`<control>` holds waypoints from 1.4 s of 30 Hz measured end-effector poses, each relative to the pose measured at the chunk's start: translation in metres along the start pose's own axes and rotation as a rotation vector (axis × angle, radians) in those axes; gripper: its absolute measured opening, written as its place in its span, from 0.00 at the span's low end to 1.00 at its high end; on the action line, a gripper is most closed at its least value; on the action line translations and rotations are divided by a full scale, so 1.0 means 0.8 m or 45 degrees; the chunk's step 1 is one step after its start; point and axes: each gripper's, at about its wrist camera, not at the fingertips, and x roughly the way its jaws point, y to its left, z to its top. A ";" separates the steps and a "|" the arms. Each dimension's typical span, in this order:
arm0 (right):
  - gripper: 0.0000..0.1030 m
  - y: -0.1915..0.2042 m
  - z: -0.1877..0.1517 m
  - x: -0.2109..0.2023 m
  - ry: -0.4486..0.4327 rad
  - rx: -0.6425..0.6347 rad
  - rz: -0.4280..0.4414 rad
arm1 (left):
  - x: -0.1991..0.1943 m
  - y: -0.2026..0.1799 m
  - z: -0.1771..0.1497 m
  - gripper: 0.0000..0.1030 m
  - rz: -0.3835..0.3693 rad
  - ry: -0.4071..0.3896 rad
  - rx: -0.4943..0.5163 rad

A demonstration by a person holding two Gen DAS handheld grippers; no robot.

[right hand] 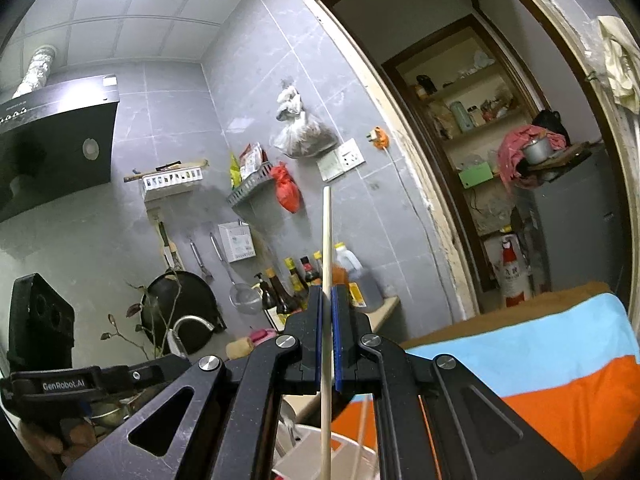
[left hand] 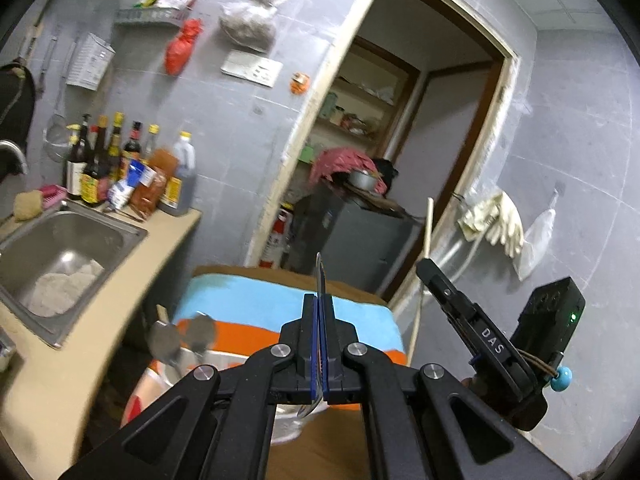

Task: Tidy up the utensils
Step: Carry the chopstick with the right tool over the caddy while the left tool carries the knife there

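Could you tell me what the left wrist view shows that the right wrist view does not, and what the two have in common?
Only the left wrist view shows the steel sink, the white gloves hung on the wall, and the left tool shut on a metal spoon seen edge-on.

Only the right wrist view shows the black range hood, the dark wok, and the right tool shut on a pale chopstick.

Both show the sauce bottles, the red bag, the doorway and the striped cloth.

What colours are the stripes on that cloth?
The striped cloth is light blue and orange, clearest in the right wrist view.
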 end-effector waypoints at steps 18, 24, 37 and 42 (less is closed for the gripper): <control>0.04 0.015 -0.076 0.080 0.050 -0.100 -0.042 | 0.054 0.105 -0.020 0.01 0.128 0.054 -0.020; 0.04 0.010 -0.094 0.079 0.089 -0.139 -0.056 | 0.077 0.103 -0.039 0.01 0.126 0.097 0.012; 0.05 -0.003 -0.105 0.075 0.088 -0.099 -0.040 | 0.092 0.098 -0.058 0.02 0.144 0.202 0.042; 0.05 -0.006 -0.106 0.075 0.107 -0.087 -0.037 | 0.091 0.102 -0.062 0.02 0.148 0.221 0.010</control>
